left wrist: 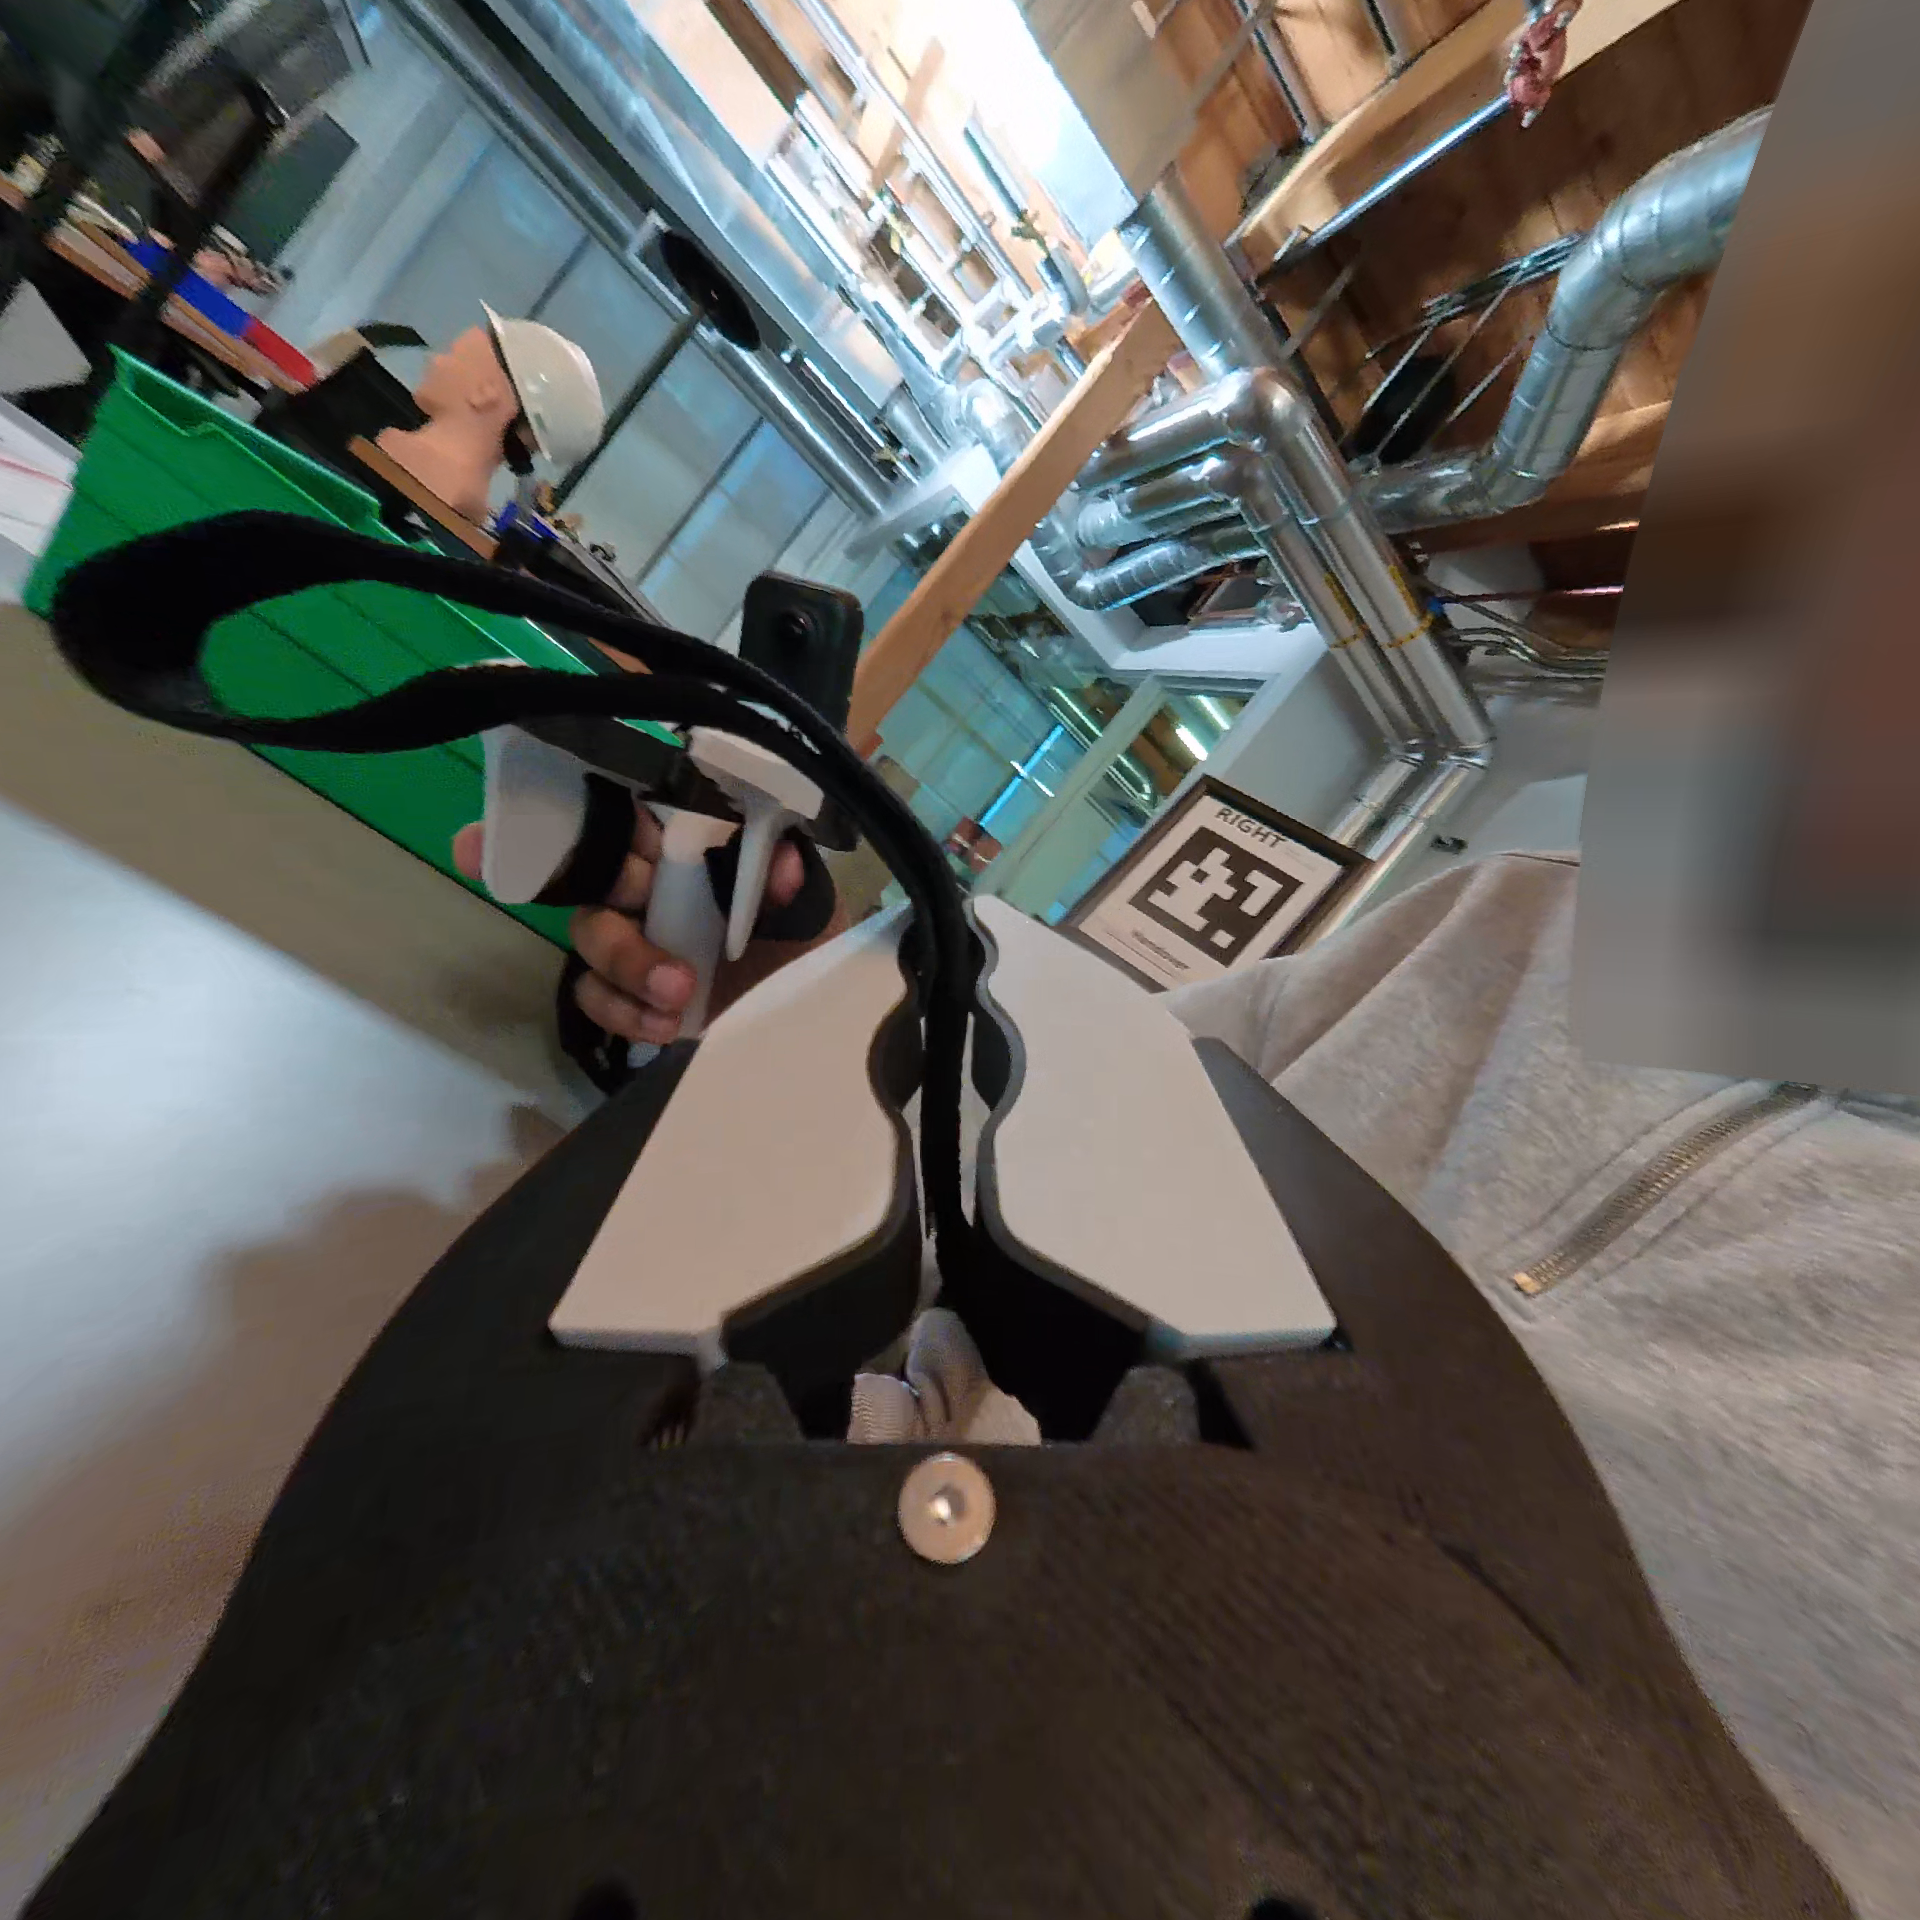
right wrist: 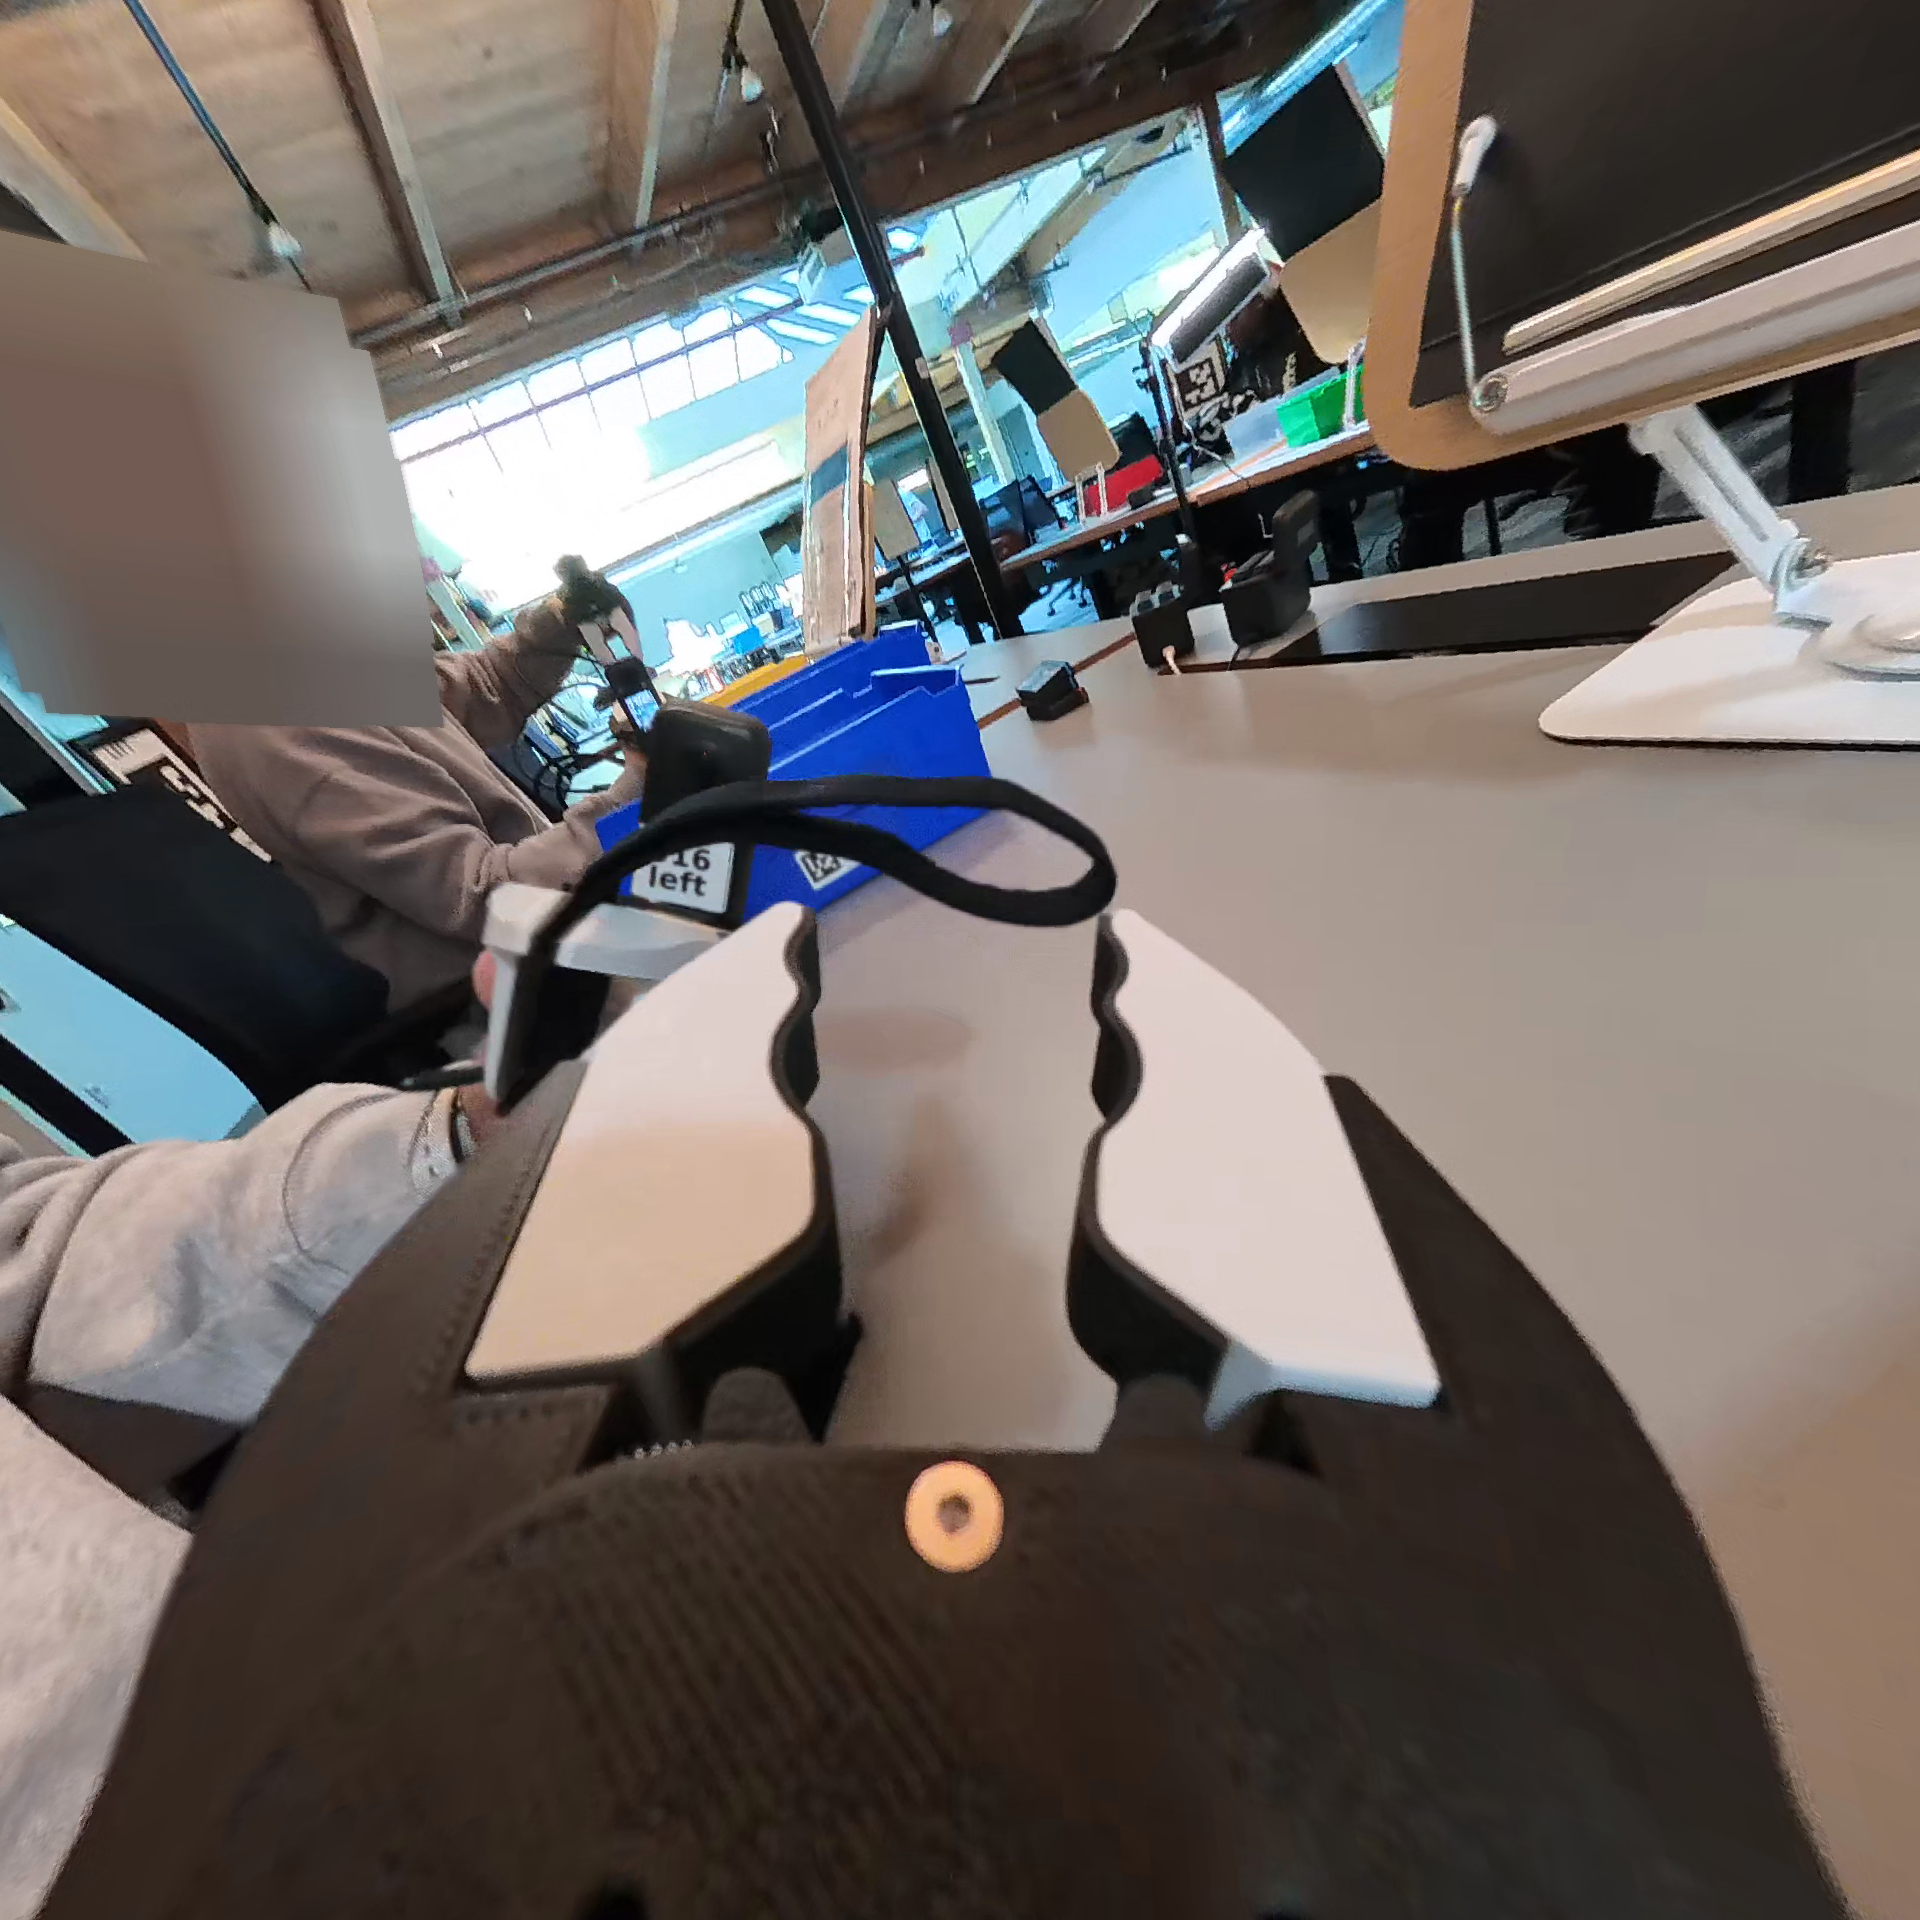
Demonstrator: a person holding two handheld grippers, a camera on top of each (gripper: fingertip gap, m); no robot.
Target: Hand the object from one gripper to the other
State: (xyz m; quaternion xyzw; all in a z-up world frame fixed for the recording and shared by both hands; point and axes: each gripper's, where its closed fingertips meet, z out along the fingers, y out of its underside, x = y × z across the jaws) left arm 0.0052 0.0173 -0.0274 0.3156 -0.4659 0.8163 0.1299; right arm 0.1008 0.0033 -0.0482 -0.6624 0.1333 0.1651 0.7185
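A black strap (left wrist: 114, 644) curves in a long loop out of my left gripper (left wrist: 940, 925), which is shut on its lower end. In the right wrist view the strap's loop (right wrist: 1039, 894) hangs in the air just beyond the fingertips of my right gripper (right wrist: 951, 935). That gripper is open and empty, and its jaws stand wide apart. The left gripper (right wrist: 540, 956) shows at the left there, holding the strap. In the left wrist view the right gripper (left wrist: 727, 790) is held in a hand behind the loop.
A grey table (right wrist: 1351, 935) carries a blue bin (right wrist: 873, 727), a monitor stand (right wrist: 1714, 675) and small black devices. A green bin (left wrist: 312, 623) and a mannequin head in a white hard hat (left wrist: 540, 384) stand behind. A grey sleeve (right wrist: 156, 1247) is at the left.
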